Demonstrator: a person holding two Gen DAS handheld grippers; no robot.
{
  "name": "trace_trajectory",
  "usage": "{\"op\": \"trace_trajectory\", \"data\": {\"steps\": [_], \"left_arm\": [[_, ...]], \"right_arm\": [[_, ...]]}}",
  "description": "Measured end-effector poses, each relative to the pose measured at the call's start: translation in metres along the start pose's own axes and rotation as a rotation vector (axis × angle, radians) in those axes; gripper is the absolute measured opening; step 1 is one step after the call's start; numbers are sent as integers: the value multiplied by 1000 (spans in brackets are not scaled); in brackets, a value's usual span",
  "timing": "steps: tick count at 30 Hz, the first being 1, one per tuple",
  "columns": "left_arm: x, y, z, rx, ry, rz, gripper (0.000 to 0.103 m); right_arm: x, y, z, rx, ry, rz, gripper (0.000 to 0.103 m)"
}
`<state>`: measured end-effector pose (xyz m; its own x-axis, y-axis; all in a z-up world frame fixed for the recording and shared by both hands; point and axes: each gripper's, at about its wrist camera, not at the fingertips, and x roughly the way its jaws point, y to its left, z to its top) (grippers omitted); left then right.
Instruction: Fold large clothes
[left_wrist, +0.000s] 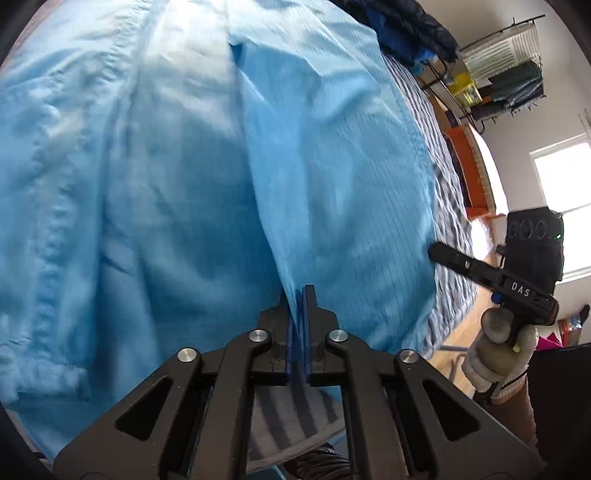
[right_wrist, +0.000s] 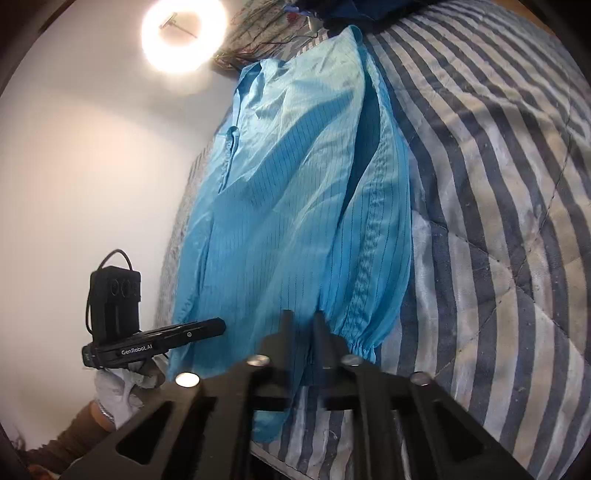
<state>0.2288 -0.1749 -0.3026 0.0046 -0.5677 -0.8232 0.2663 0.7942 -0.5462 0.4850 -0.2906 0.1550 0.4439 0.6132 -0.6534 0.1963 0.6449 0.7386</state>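
Note:
A large light-blue garment (left_wrist: 184, 184) with thin dark pinstripes lies spread on a blue-and-white striped quilt (right_wrist: 498, 184). In the left wrist view my left gripper (left_wrist: 301, 291) is shut, and a ridge of the blue cloth runs in between its blue pads. The right wrist view shows the garment (right_wrist: 295, 203) lengthwise, with a gathered cuff (right_wrist: 360, 349) close to my right gripper (right_wrist: 303, 321), which looks shut on the cloth near its hem. My right gripper (left_wrist: 432, 252) meets the garment's right edge. My left gripper (right_wrist: 221, 325) sits at the opposite edge.
A dark blue clothing pile (left_wrist: 406, 22) lies at the far end of the bed. Beyond the bed are a wire rack (left_wrist: 506, 66), an orange box (left_wrist: 469, 173), a bright window (left_wrist: 561, 177) and wooden floor (left_wrist: 461, 332). Gloved hands (right_wrist: 122, 384) hold both grippers.

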Motion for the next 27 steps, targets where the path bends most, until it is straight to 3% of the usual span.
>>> {"op": "trace_trajectory", "data": {"steps": [4,10,12,13,14,15,24,27], "left_arm": [[10,-29,-12,83,33,-16,1],[14,-44,-19,159,32,27,1],[12,-43,-19,158,28,35,1],[12,-43,-18,158,27,45,1],[11,-42,-18,161,25,52,1],[11,-41,-18,163,25,52,1],[17,-39,-20,173,36,66,1],[22,-46,-19,194,40,76,1]], "right_arm": [[-30,-4,7,-7,-56,-81,0],[-41,-17,4,39,-75,-35,0],[-34,-13,0,26,-39,16,5],[-33,-10,-1,11,-28,20,16],[-31,-8,0,-1,-32,17,35],[-27,-5,4,-10,-39,20,37],[-2,-43,44,169,-69,88,37],[0,-57,57,230,-125,100,31]]}}
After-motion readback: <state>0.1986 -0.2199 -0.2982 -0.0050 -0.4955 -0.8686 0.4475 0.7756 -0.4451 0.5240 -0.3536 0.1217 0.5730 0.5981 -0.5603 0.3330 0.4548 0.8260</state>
